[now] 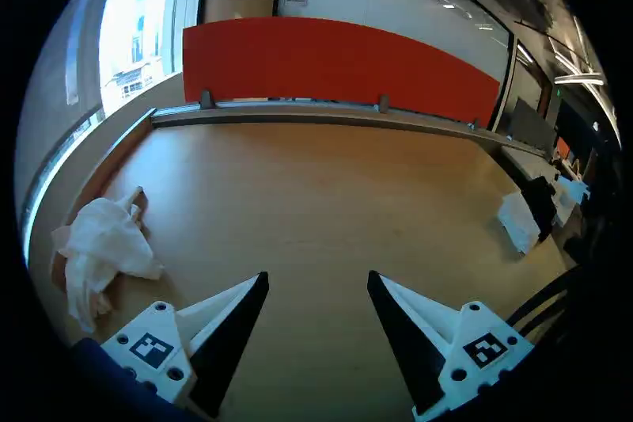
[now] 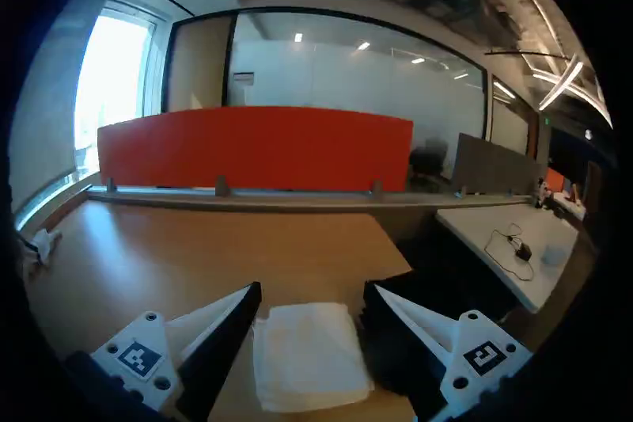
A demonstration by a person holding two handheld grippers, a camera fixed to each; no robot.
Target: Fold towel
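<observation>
A crumpled white towel (image 1: 103,252) lies at the left edge of the wooden desk (image 1: 316,192), to the left of my left gripper (image 1: 318,281), which is open with nothing between its fingers. A neatly folded white towel (image 2: 310,355) lies flat near the desk's right front edge, below and between the fingers of my right gripper (image 2: 311,289). That gripper is open and hovers above the folded towel without touching it. The same folded towel (image 1: 519,220) appears far right in the left gripper view. The crumpled towel (image 2: 41,246) peeks in at the far left of the right gripper view.
An orange divider panel (image 1: 332,66) on a grey rail closes the desk's far side. A bright window (image 1: 138,26) is at the left. To the right stands a white desk (image 2: 514,252) with a cable and a small device on it. Dark chairs stand beyond.
</observation>
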